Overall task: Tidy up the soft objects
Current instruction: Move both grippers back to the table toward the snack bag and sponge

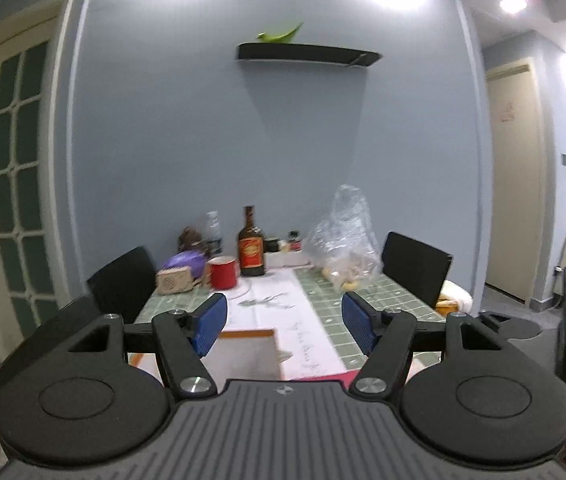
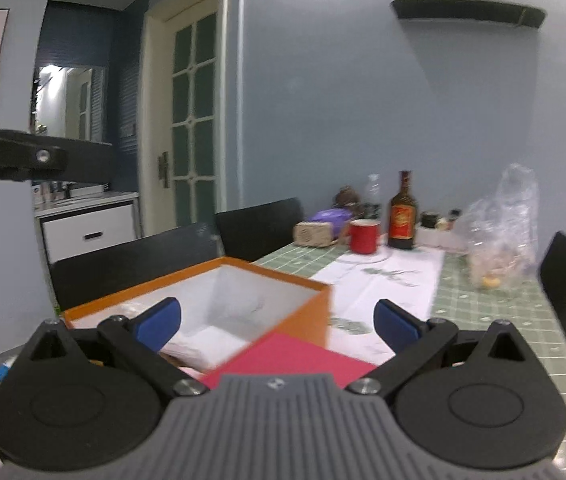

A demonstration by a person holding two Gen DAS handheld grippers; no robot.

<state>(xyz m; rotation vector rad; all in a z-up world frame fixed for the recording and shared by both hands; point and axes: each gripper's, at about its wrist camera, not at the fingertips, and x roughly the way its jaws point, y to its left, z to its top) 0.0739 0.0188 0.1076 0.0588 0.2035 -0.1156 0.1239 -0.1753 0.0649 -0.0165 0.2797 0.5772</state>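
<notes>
Both claws empty, jaws spread wide, nothing btwn the blue pads. Left gripper [image 1: 284,322] held abt level over near end of table [image 1: 399,300], looking down its length twd the wall. Right gripper [image 2: 277,322] just beside it, angled across the orange box [image 2: 307,312]; box open-topped, white-lined, sitting at near table edge, prob. the bin for the soft stuff, placed close for short reach. White sheet or cloth lying in box bottom, can't tell which. Pink flat item [image 2: 295,354] right below right claw, against box's near corner; looks like folded cloth or card, can't confirm from here. Likely the task's thing, still outside box.

Far end clutter pushed to wall, out of work zone: red mug [image 2: 363,236], brown bottle [image 2: 401,216], clear plastic bag [image 2: 503,232] w/ yellowish bits inside, purple pouch [image 1: 185,260]. Black chairs either side. White runner [image 1: 279,304] down table centre.

Judgement: early or between picks; claws wide prob. in readiness for next grab. Next needs dipping down to pink item, pinching an edge. Risk: thin flat piece hard to lift off table w/o sliding.
</notes>
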